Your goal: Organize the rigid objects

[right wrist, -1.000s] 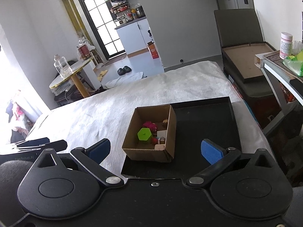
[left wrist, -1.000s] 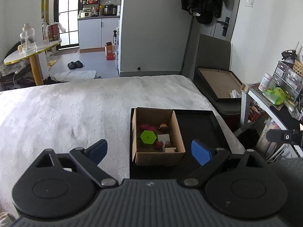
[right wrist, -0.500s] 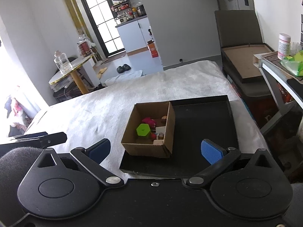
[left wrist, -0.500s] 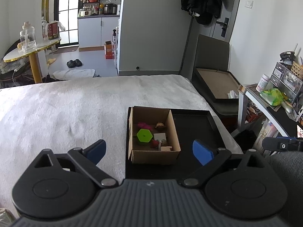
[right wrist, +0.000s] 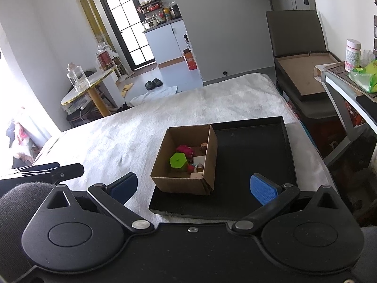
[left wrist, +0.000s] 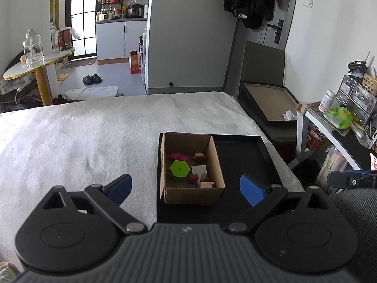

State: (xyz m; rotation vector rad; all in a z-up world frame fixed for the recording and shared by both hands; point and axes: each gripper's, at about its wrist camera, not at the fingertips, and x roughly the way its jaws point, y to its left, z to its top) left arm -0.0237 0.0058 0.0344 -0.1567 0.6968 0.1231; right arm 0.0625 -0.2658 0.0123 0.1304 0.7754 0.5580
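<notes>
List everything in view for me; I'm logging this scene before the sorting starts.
cardboard box: 1, brown, open, left part of the tray
tray: 1, black, on the blanket
hexagon piece: 1, green, inside the box
pink toy: 1, pink, inside the box, behind the hexagon
other small pieces: several, brown, white, red, tan, inside the box; too small to name
blanket: 1, white, under the tray
round table: 1, white top, gold rim, far left
glass bottle: 1, clear, on the round table
slippers: 1 pair, black, on the floor
left gripper: 1, black, blue pads, open
right gripper: 1, black, blue pads, open
</notes>
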